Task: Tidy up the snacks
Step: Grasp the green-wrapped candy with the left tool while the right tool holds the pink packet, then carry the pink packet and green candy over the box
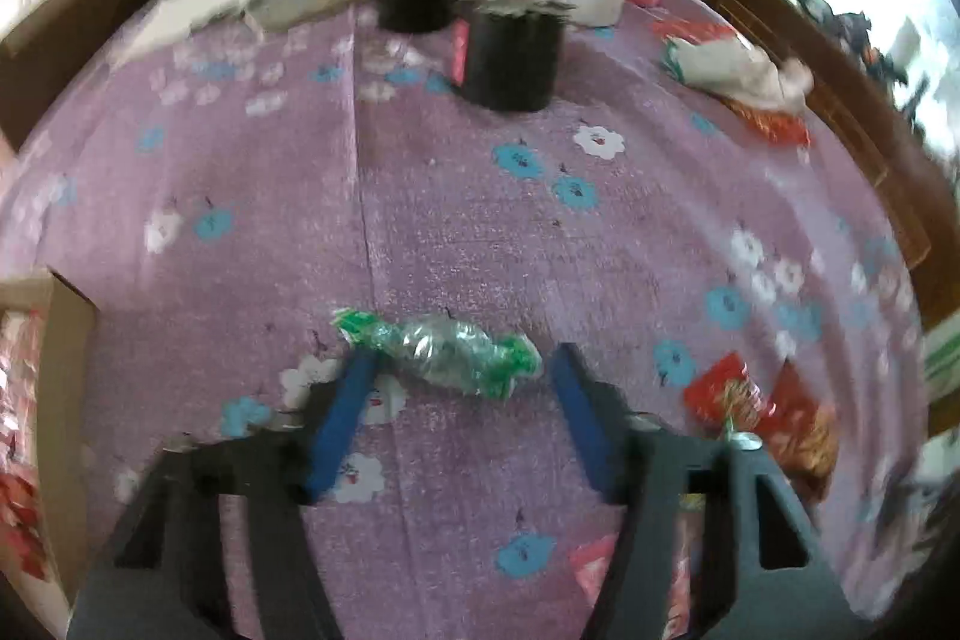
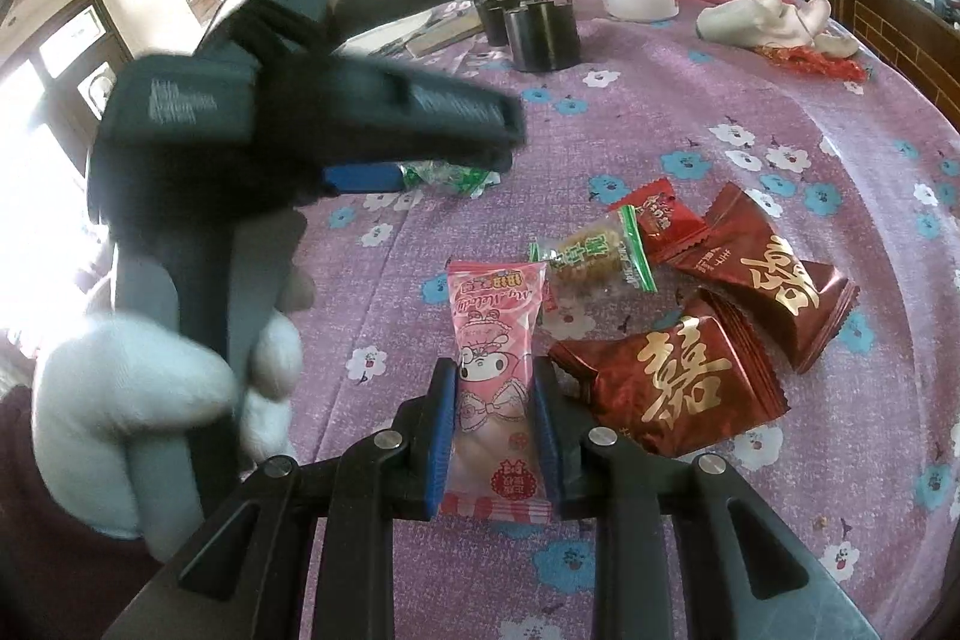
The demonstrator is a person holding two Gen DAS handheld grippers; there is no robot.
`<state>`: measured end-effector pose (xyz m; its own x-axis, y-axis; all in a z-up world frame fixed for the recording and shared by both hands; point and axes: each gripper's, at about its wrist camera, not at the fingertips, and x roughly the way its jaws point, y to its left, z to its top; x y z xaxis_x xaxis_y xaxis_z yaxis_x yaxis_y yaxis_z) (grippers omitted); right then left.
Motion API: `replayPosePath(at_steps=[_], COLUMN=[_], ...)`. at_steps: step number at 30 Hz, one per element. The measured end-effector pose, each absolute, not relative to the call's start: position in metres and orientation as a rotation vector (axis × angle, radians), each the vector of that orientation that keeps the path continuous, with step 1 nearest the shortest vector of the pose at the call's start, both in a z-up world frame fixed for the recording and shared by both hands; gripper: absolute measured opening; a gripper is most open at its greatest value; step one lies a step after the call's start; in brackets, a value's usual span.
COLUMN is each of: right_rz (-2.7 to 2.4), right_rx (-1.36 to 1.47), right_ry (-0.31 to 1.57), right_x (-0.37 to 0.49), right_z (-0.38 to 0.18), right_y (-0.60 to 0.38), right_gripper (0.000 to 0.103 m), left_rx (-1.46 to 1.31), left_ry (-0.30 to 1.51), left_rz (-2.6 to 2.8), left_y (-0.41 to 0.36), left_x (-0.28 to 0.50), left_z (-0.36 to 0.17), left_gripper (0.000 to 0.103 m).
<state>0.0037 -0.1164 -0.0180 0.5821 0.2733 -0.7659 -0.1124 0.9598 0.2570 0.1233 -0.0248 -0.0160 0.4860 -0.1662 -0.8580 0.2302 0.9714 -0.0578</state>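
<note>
I see my left gripper (image 1: 459, 370) with its blue pads spread over the purple flowered tablecloth (image 1: 480, 232); the green-ended clear-wrapped candy (image 1: 438, 349) lies on the cloth at their tips, the left pad at its end, the right pad clear of it. My right gripper (image 2: 493, 388) pinches the pink cartoon-printed snack packet (image 2: 495, 340) between its pads. Just right of that packet lie two dark red foil pouches with gold characters (image 2: 678, 382), and beyond it a green-edged clear biscuit wrapper (image 2: 591, 259) and a small red sachet (image 2: 657, 217). A white-gloved hand (image 2: 138, 400) holds the left tool, left of the packet.
</note>
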Motion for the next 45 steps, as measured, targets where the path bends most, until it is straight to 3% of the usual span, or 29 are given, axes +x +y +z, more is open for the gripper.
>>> replayPosePath(at_steps=[2,13,15,20,28,30,31,32,45], right_rz=[0.222,0.214,0.217,0.223,0.231,0.232,0.233,0.234,0.226], right_rx=[0.179,0.165,0.17,0.181,0.176,0.179,0.182,0.184,0.173], right_ry=[0.923,0.912,0.914,0.916,0.92,0.92,0.92,0.92,0.912], right_x=[0.004,0.003,0.003,0.003,0.005,0.005,0.005,0.005,0.003], right_z=[-0.018,-0.018,-0.018,-0.018,-0.017,-0.017,-0.017,-0.017,-0.017], right_y=[-0.115,-0.113,-0.114,-0.115,-0.114,-0.114,-0.115,-0.115,-0.113], right_gripper=[0.025,0.025,0.025,0.026,0.028,0.028,0.028,0.027,0.025], left_rx=[0.052,-0.137,-0.227,-0.267,-0.094,-0.011,0.021,0.048,-0.111], left_ry=[1.047,1.032,1.039,1.033,1.084,1.088,1.078,1.069,1.039], left_rz=[-0.265,-0.333,-0.353,-0.293,-0.161,-0.156,-0.167,-0.173,-0.296], left_y=[-0.019,0.037,0.047,0.04,-0.001,-0.014,-0.018,-0.02,0.048], left_x=[0.12,0.09,0.098,0.131,0.174,0.172,0.169,0.166,0.112], left_z=[-0.014,0.01,0.013,0.009,-0.011,-0.014,-0.014,-0.013,0.016], left_gripper=[0.0,0.0,0.005,0.061,0.066,0.061,0.045,0.021,0.02])
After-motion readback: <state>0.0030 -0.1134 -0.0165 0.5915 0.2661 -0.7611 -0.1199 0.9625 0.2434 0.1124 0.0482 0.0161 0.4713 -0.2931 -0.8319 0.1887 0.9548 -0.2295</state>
